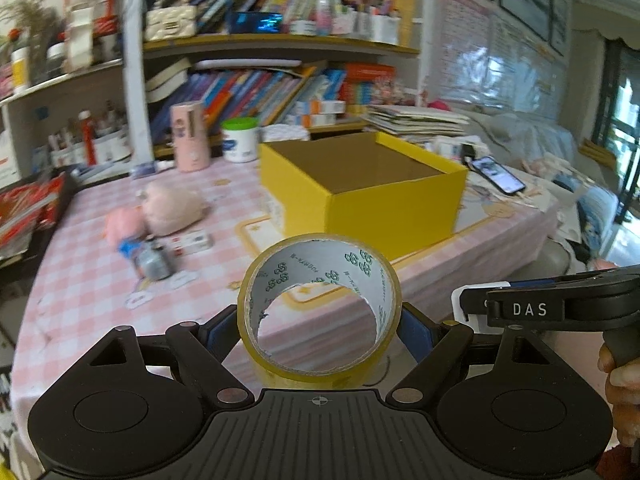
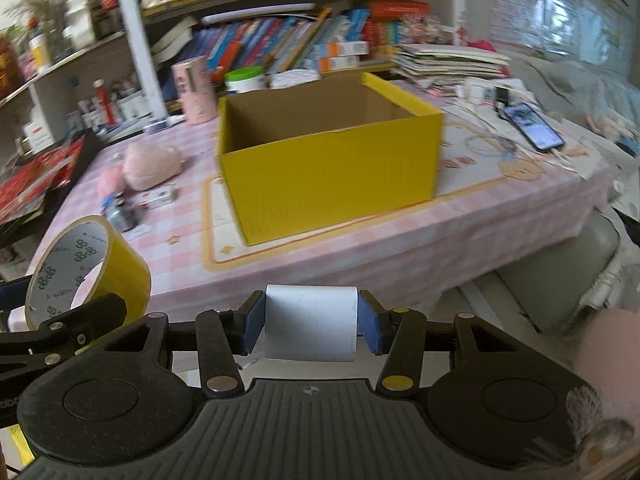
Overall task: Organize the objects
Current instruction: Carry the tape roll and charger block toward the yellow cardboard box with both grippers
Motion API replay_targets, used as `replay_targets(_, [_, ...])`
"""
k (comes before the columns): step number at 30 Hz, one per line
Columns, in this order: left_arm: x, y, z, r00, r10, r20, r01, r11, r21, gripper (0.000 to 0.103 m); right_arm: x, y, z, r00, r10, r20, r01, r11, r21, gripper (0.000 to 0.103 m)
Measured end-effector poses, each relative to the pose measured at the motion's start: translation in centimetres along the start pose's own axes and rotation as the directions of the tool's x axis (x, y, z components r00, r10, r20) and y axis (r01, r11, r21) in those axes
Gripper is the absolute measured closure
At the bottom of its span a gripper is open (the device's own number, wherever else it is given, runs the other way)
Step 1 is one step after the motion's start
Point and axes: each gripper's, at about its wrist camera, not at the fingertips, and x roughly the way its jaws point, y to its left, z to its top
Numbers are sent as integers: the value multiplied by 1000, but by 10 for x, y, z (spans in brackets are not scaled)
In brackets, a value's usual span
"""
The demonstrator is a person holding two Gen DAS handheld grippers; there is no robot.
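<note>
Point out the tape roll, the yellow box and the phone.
tape roll [image 1: 320, 276]: left wrist view, inner cardboard core.
yellow box [image 2: 332, 184]: right wrist view, near side wall.
phone [image 2: 534, 125]: right wrist view, screen.

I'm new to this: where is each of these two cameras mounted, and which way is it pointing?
Left wrist view: sits on the left gripper, looking along its fingers, which clamp a tape roll, toward the yellow box on the table; a hand shows at right.
Right wrist view: sits on the right gripper, which clamps a white roll, facing the same box; a sleeve shows at right.
Shared: box, tape roll, pink plush, phone.
</note>
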Motion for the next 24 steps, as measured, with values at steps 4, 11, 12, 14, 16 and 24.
replay_targets(4, [6,-11,3,1000,-26,-1,26,999,24,19,-2,-16,0,1000,-23,-1,23,999,31,56])
replay_targets(11, [13,-22,11,999,-33,12,33,999,38,19,0,-27,3,1000,-31,-3,31,999,38,56])
replay_targets(12, [14,-23,12,999,-34,16,34,999,40,19,1,-29,5,1000,-31,-4,31,999,38,56])
replay_targets(14, [16,-26,15,999,-39,25,38,998,46,19,2,-32,6,1000,-31,-3,31,999,38,56])
replay_targets(16, [18,-29,17,999,-44,32,42,998,54,19,5,-35,9,1000,-31,-6,31,999,39,56])
replay_targets(24, [31,-39,28,998,-53,45,50,996,75,19,19,-50,21,999,-37,-13,38,998,56,56])
